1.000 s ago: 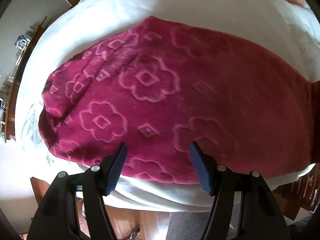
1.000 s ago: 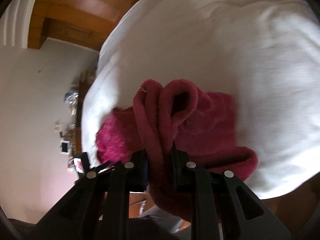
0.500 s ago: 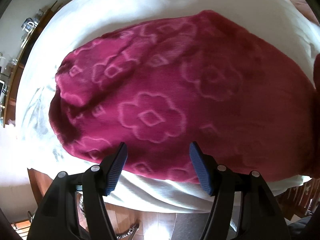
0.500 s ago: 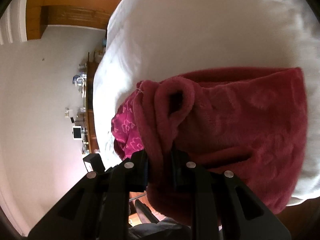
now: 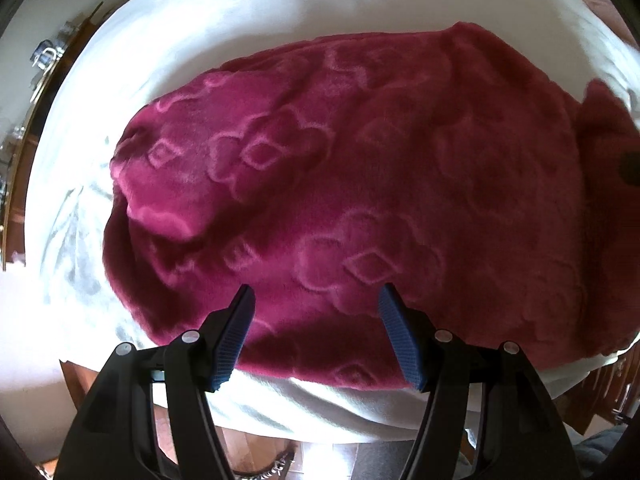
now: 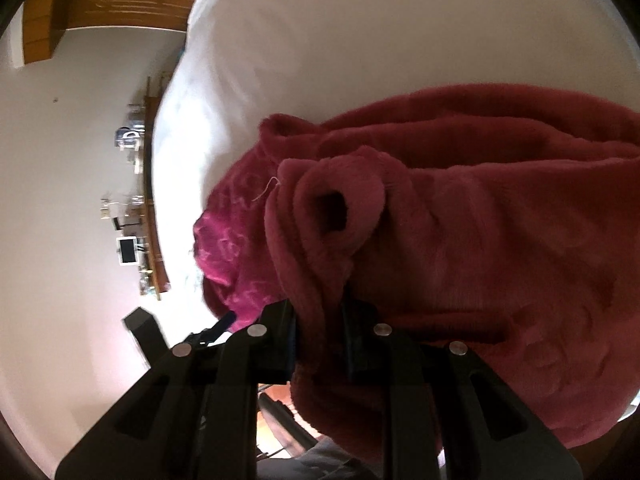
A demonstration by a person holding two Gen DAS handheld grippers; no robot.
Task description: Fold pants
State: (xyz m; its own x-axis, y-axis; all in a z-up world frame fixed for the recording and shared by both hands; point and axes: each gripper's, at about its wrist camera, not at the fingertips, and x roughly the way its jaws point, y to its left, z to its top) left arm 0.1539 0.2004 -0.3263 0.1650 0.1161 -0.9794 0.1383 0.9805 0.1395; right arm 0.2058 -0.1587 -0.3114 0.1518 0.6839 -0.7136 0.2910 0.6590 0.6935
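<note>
The magenta fleece pants (image 5: 360, 200) with an embossed flower pattern lie folded across the white bed (image 5: 260, 12). My left gripper (image 5: 316, 312) is open and empty, hovering over the pants' near edge. My right gripper (image 6: 320, 316) is shut on a bunched end of the pants (image 6: 460, 248), which drapes over and to the right of its fingers. That held end shows at the right edge of the left wrist view (image 5: 608, 140). The right fingertips are hidden in the cloth.
The bed's near edge (image 5: 320, 404) drops to a wooden floor (image 5: 256, 452). A wooden shelf with small items (image 6: 140, 216) stands along the white wall to the left. A wooden headboard or beam (image 6: 112, 12) is at the far end.
My right gripper has carried the held end of the pants across, so more cloth fills its view. The left gripper has moved in over the pants, staying open.
</note>
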